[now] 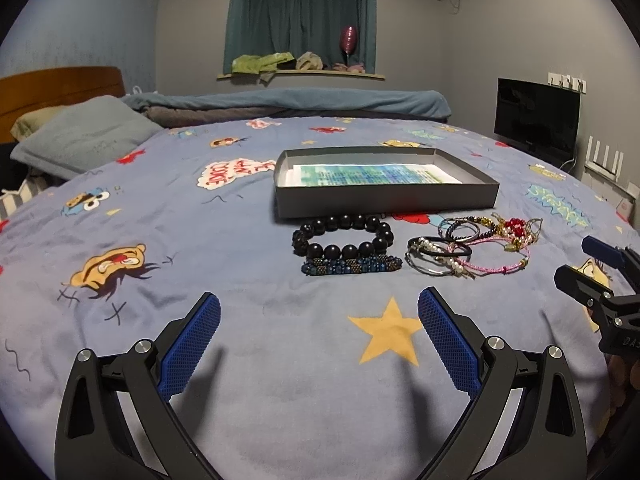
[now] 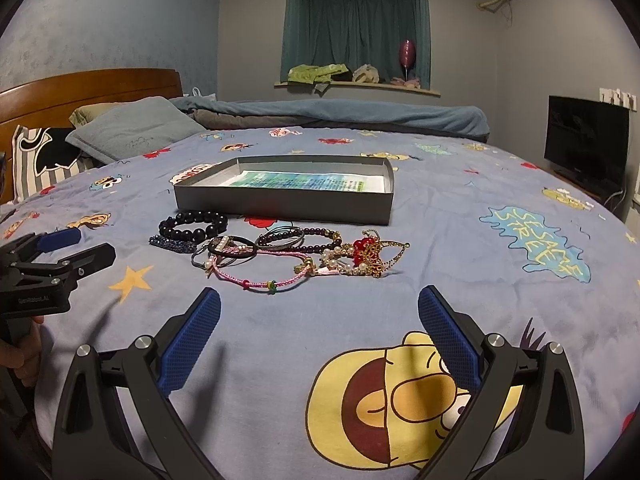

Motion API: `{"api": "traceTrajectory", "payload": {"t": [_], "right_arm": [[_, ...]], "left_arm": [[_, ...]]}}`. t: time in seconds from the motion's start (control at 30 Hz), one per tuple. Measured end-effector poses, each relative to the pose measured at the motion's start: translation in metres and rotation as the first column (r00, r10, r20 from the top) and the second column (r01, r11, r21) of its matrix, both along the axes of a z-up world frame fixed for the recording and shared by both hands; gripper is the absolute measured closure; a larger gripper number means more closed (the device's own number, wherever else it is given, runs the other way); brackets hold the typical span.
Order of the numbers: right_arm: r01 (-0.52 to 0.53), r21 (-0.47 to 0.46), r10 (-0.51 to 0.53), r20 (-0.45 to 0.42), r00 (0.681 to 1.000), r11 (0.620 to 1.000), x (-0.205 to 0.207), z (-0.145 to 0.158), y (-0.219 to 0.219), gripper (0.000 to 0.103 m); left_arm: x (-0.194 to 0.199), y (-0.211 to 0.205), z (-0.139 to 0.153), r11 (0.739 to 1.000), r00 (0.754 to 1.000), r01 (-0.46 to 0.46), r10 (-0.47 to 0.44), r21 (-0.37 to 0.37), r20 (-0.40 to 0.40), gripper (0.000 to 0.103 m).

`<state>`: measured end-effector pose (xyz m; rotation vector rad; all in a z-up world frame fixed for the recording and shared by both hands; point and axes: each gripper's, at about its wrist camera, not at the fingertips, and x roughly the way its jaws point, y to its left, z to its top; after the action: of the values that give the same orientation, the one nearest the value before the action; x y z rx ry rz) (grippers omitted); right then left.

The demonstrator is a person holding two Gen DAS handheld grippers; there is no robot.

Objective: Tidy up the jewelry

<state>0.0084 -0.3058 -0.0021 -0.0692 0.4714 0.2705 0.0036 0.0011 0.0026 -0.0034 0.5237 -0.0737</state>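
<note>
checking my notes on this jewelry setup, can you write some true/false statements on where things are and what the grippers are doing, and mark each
1. The left gripper is open and holds nothing. True.
2. The black bead bracelet lies inside the box. False: it lies on the bedspread, in front of the box.
3. The box holds a printed sheet and no jewelry. True.
4. The right gripper is shut on the pink cord bracelet. False: its fingers are wide apart and the bracelet lies on the bedspread ahead of them.
5. The black bead bracelet lies left of the tangled pile of thinner bracelets. True.
</note>
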Motion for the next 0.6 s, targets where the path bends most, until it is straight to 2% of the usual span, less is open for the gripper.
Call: {"api": "traceTrajectory", "payload": {"t": [0.1,0.17,0.33,0.6], "right_arm": [[-0.006,0.025,0.007,-0.027,1.000,1.000,0.002,0.007,0.000,0.005],[-0.015,0.010,0.015,-0.026,1.000,1.000,0.002,0.014,0.004,0.005],[-0.035,-0.027,0.036,0.030,0.999,0.999,0.002,0.027,0.013,0.005],[-0.059,-0.037,0.060,0.038,0.997,0.998,0.001,0.021,0.016,0.005]], "left_arm": [[0.001,0.002,0.003,1.000,1.000,-0.004,0.004,-0.012,0.008,0.005],[0.000,0.004,0.006,1.000,1.000,-0.005,0.006,-0.024,0.019,0.005],[0.005,0.007,0.003,0.999,1.000,-0.018,0.019,-0.032,0.015,0.005],[0.009,0.008,0.000,0.999,1.000,-0.018,0.018,-0.038,-0.014,0.005]]}}
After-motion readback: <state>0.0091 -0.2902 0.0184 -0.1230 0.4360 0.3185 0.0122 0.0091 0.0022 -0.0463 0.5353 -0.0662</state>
